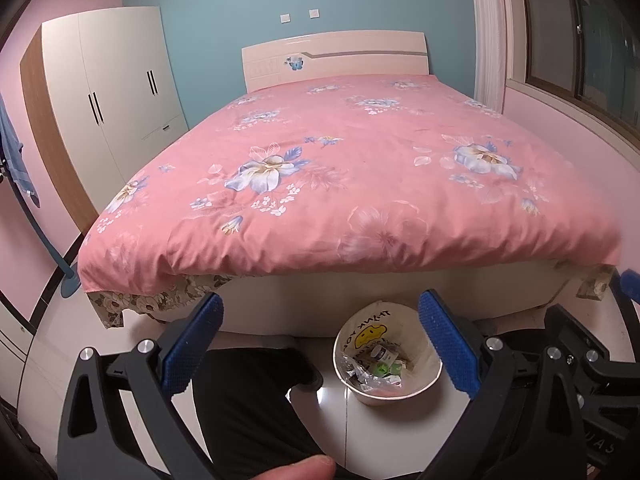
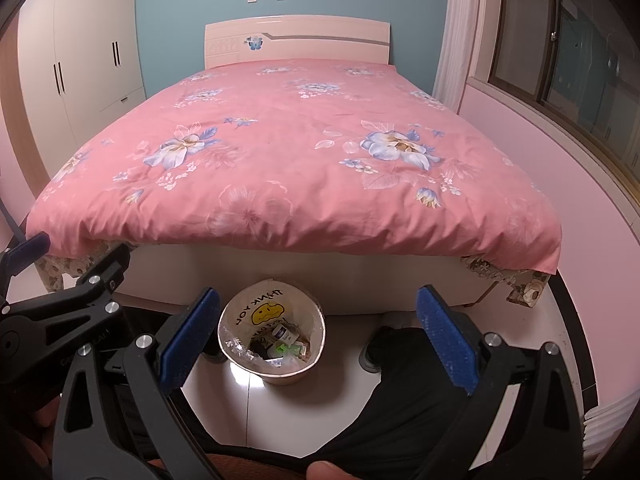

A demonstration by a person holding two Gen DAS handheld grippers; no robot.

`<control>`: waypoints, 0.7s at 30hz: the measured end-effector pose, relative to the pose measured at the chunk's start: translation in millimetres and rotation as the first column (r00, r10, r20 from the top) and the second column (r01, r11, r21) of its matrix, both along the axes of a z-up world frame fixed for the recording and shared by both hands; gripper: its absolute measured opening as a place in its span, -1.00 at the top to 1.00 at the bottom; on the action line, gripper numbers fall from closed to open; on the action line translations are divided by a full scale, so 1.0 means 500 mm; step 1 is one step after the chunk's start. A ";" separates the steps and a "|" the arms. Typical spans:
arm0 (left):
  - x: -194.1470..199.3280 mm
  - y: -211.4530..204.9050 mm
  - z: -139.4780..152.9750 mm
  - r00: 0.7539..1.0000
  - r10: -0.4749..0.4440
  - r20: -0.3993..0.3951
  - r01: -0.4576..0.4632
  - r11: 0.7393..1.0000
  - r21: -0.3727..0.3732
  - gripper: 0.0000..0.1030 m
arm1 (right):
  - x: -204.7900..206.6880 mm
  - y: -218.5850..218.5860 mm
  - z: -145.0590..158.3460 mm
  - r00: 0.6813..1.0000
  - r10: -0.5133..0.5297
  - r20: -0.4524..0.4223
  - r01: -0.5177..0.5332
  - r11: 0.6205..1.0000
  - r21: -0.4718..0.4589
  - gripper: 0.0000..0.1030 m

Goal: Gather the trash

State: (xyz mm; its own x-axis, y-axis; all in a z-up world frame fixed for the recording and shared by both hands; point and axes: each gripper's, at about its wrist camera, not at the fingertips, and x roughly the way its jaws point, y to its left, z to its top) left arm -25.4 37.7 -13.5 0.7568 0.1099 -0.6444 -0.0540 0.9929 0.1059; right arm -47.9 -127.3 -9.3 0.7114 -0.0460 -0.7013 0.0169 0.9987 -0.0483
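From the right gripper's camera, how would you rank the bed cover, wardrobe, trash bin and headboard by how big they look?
1. pink bed cover
2. wardrobe
3. headboard
4. trash bin

The headboard and the bin look close in size; the bin sits nearer the camera, so that order is unsure.
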 end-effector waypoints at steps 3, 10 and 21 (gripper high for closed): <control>0.000 0.002 -0.001 1.000 -0.002 0.001 0.002 1.000 -0.001 -0.93 | -0.002 -0.002 0.002 1.000 -0.001 0.002 0.001 1.000 -0.003 -0.87; 0.000 0.003 0.000 1.000 -0.003 0.002 0.003 1.000 0.002 -0.93 | -0.002 -0.001 0.002 1.000 -0.001 0.002 0.001 1.000 0.001 -0.87; 0.006 0.010 -0.002 1.000 -0.013 -0.007 0.013 1.000 -0.005 -0.93 | -0.002 -0.001 0.002 1.000 -0.001 -0.002 0.001 1.000 0.000 -0.87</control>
